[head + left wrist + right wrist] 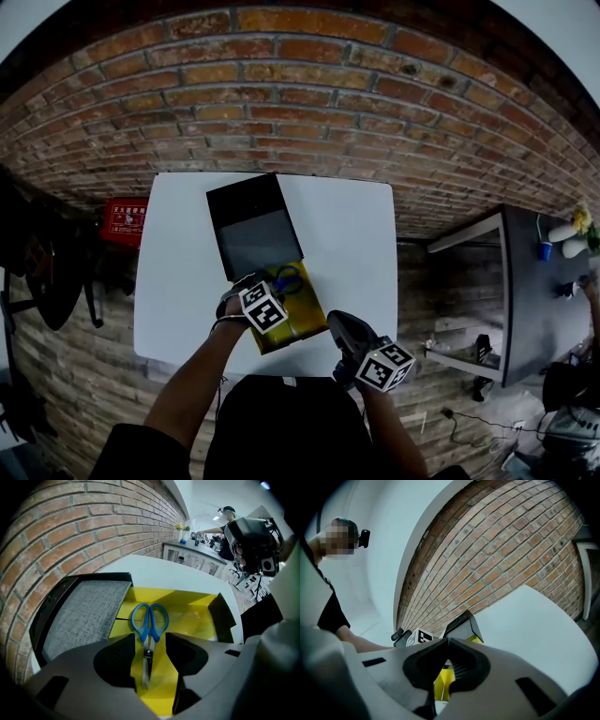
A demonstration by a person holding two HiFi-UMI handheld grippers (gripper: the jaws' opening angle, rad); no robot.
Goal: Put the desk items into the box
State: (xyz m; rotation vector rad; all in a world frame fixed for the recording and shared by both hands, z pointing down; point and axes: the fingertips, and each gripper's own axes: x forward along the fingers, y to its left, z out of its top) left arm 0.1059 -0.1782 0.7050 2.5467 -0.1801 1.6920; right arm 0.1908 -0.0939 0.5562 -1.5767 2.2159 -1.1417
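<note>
The black lid (79, 616) is lying open at the left, hinged back from the yellow box (192, 616), which is sitting on the white table (178, 281). Blue-handled scissors (149, 625) are lying flat on the box floor, handles pointing away. The left gripper (151, 638) is hanging over them with its jaws spread, a gap showing on each side of the blades, so it is gripping nothing. This looks like the drop-off step: the scissors are already sitting in the box. To the right, the right gripper (447, 644) is waiting at the table's near edge with its jaws closed and empty. Next, the left gripper probably needs lifting straight up, clear of the handles. No other loose items are showing on the table, so swinging the lid shut may follow.
</note>
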